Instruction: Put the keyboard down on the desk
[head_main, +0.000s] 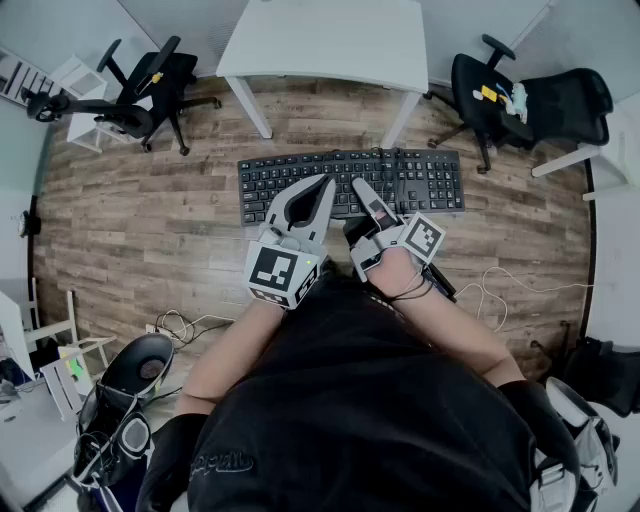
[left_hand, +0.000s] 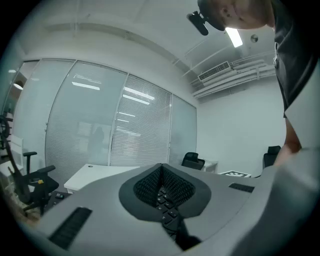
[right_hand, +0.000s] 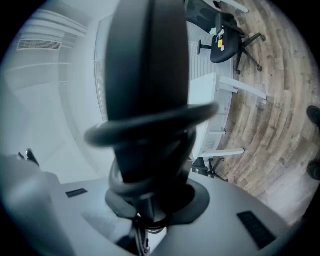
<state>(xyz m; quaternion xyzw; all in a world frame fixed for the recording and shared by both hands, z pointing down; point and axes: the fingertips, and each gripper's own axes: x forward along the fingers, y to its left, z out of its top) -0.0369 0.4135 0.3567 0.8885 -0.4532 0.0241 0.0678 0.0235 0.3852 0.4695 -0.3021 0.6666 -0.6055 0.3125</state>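
Note:
A black keyboard (head_main: 410, 180) hangs level above the wood floor, in front of the white desk (head_main: 320, 40). My right gripper (head_main: 365, 195) is rolled on its side at the keyboard's near edge and is shut on it. In the right gripper view the keyboard (right_hand: 147, 75) fills the space between the jaws as a dark slab with a black cable looped round it. My left gripper (head_main: 322, 188) lies over the keys just left of the right one, its tips together. In the left gripper view, keys (left_hand: 167, 212) show through the gap behind the closed tips of the left gripper (left_hand: 161, 172).
Black office chairs stand at the back left (head_main: 150, 85) and back right (head_main: 500, 95). A second white table edge (head_main: 600, 150) is at the right. White cables (head_main: 500, 280) trail on the floor. A bag and gear (head_main: 130, 380) sit near my left side.

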